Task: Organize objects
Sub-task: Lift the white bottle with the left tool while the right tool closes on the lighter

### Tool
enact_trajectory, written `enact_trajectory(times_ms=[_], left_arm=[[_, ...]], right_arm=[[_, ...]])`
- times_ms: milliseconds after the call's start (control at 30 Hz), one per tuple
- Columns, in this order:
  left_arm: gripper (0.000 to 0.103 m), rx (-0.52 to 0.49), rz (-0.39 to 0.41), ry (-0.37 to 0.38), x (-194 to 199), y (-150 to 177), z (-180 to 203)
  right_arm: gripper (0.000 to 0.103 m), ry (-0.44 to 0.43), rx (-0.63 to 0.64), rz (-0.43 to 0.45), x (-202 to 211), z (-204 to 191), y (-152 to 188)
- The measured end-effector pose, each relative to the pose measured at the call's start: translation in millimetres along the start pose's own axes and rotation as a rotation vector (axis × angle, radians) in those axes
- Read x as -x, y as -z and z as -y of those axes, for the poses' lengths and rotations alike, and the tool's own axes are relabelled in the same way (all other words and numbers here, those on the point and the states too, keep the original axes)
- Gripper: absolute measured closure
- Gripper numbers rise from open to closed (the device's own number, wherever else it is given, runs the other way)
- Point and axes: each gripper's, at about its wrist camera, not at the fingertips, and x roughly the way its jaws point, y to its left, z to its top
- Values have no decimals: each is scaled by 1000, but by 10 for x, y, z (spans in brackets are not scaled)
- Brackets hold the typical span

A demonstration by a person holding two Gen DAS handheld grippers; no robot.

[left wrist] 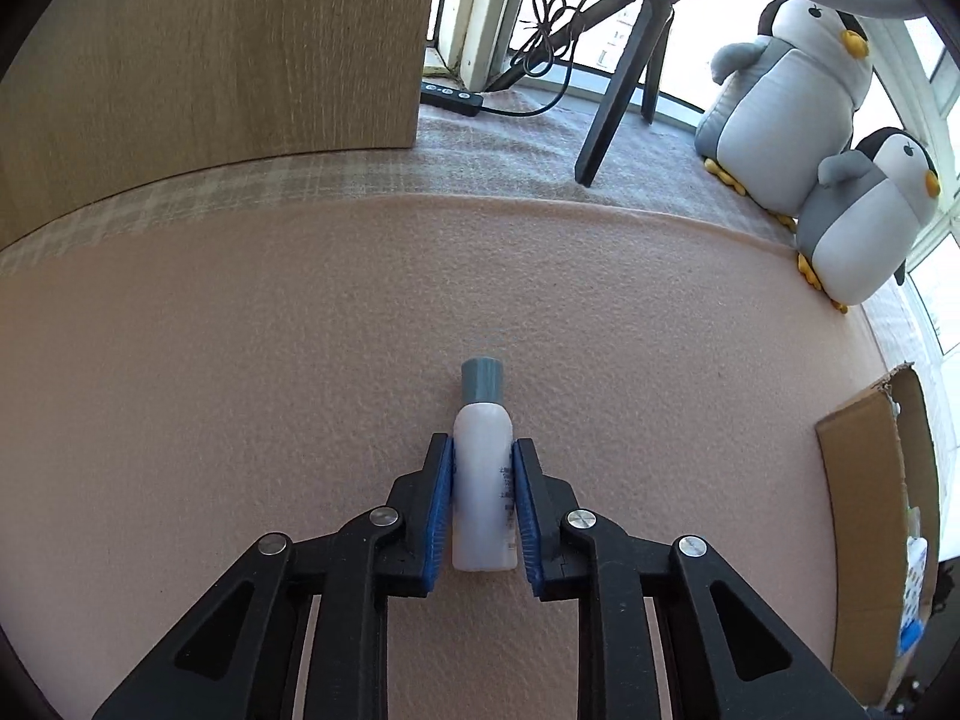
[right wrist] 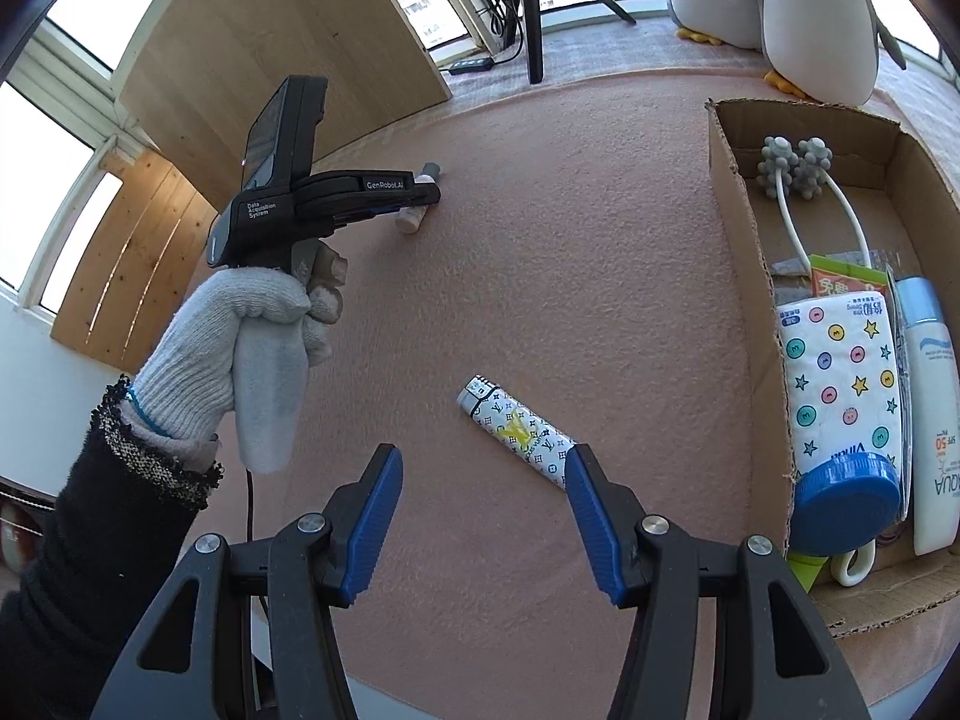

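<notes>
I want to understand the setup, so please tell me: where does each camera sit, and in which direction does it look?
Left wrist view: sits on the left gripper, looking along its fingers at the small bottle they pinch on the pink mat.
Right wrist view: sits on the right gripper, open above the lighter, facing the cardboard box; the gloved hand and sleeve show.
Shared: bottle, mat, box, tripod, toy penguins.

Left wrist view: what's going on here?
A person with a claw in each gloved hand is tidying small items into a cardboard box. The left claw has its pads against both sides of a small white bottle lying on the pink mat. The right claw is open above a patterned lighter. The box already holds several items.
</notes>
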Motion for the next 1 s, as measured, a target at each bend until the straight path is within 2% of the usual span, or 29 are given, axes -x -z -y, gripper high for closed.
enact_trajectory(times_ms=[100, 533, 733, 800, 867, 1000], left_arm=[[82, -10, 4, 2, 88, 179, -15], [82, -29, 26, 0, 702, 1390, 101], [82, -27, 22, -6, 860, 1684, 124], [81, -28, 19, -9, 889, 1730, 129], [78, -25, 18, -6, 914, 1764, 126], [63, -20, 18, 5, 945, 1805, 148]], right_arm=[[51, 22, 26, -26, -110, 1, -30], [50, 32, 125, -56, -320, -90, -55], [50, 48, 176, -24, -368, -154, -113], [47, 55, 195, -12, -409, -169, -167], [46, 59, 208, -15, -458, -171, -198], [46, 86, 247, -61, -612, -166, -251]])
